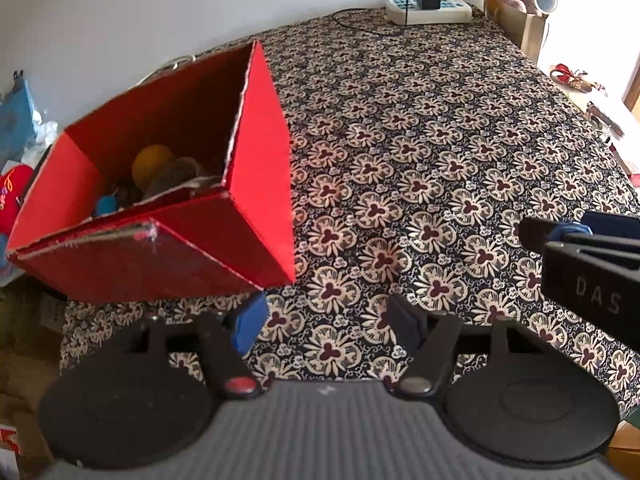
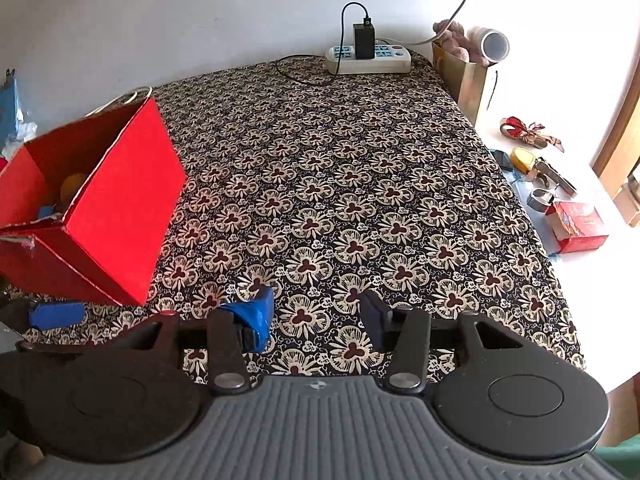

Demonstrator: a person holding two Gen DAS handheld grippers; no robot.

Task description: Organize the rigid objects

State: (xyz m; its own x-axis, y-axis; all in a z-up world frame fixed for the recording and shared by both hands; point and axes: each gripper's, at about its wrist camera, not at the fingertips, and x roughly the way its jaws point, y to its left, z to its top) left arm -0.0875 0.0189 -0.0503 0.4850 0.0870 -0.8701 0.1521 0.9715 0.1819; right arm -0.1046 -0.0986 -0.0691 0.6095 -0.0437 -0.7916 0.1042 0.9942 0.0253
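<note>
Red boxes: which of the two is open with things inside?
The big red box on the patterned cloth; the small red box lies closed off to the side.

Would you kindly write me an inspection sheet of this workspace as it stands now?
Surface: patterned cloth, middle bare.
Job's things: red box at the left edge, open, holding a yellow ball and other small items in shadow.
Clutter: red carton, ribbon and metal bits on the white ledge to the right.
Grippers: left gripper open, empty; right gripper open, empty.
Cables: power strip with black charger and its lead at the far edge.
Surroundings: white wall; gold bag with a plush toy.
</note>
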